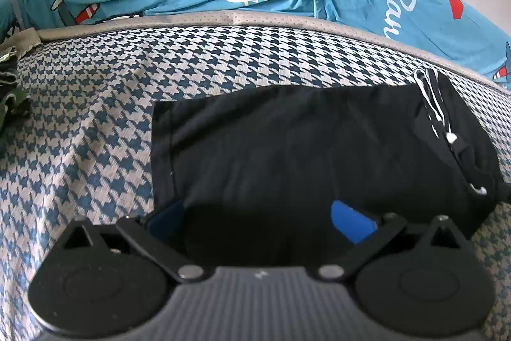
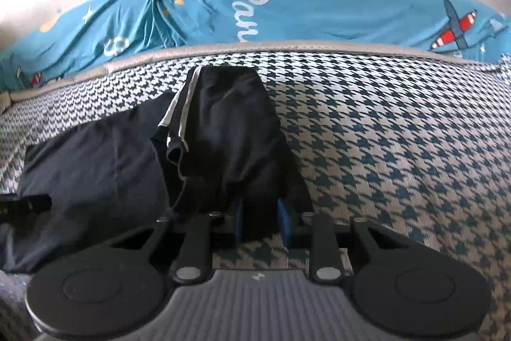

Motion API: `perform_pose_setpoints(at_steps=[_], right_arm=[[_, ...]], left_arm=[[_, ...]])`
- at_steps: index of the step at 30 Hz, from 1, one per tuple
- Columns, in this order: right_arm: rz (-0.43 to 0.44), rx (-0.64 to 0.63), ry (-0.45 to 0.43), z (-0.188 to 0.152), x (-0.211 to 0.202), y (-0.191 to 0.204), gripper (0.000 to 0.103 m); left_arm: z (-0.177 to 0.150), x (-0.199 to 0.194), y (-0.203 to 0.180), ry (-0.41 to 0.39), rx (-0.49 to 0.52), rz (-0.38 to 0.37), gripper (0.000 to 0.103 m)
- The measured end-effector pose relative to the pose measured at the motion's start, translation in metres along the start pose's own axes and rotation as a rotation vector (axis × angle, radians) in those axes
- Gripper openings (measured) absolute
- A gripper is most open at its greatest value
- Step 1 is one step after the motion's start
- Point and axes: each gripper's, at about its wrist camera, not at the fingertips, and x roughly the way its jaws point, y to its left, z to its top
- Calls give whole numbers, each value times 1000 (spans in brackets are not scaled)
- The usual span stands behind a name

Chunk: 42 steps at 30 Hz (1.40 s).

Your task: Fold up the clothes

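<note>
Left wrist: left gripper [image 1: 260, 219], fingers spread, straddling the black garment [image 1: 287, 143] lying on the houndstooth mattress [image 1: 95, 104]; right wrist: right gripper [image 2: 259, 221] pinching the garment's near edge—advisably lifting both corners evenly.

Left handheld two-finger gripper [image 1: 260, 221]: matte black plastic linkage arms, silver pivot screws, two round black discs with triangular cut-outs, grey ribbed centre plate with small white mark, bright blue pads on fingertips [image 1: 351, 221].

Right handheld two-finger gripper [image 2: 259, 221]: same build, black arms, silver screws, round discs, grey ribbed plate, blue pads on fingertips [image 2: 283, 221].
</note>
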Motion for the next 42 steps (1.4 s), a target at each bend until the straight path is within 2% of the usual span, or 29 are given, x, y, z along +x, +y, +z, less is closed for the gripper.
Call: perform_pose_setpoints(at_steps=[4,8,16,21,24,29,34,37,42], right_arm=[[12,-12,-59,-2,-16,3,25],[95,-42,-107,-6,-29,15,25],[298,-196,-78,-28,-31,65,25],[381,-282,-54,-41,-31,95,25],[435,-327,-44,-47,-34,111,25],[503,-396,-32,-55,-38,135,25],[555,-452,-35,-60,-41,154,25],[570,-487,-43,-64,-42,165,25],[584,-570,-60,-70,-41,182,26]], left_arm=[[-5,-7,10,11,-53,4,103],[-11,-10,25,44,-110,8,103],[-19,-17,50,75,-194,30,103],[-17,-21,56,93,-238,-29,103],[-12,-22,56,113,-234,-71,103],[-10,-27,49,128,-153,-28,103],[-15,-27,51,125,-143,0,103],[-16,-25,53,121,-156,23,103],[-14,-23,60,126,-208,18,103]])
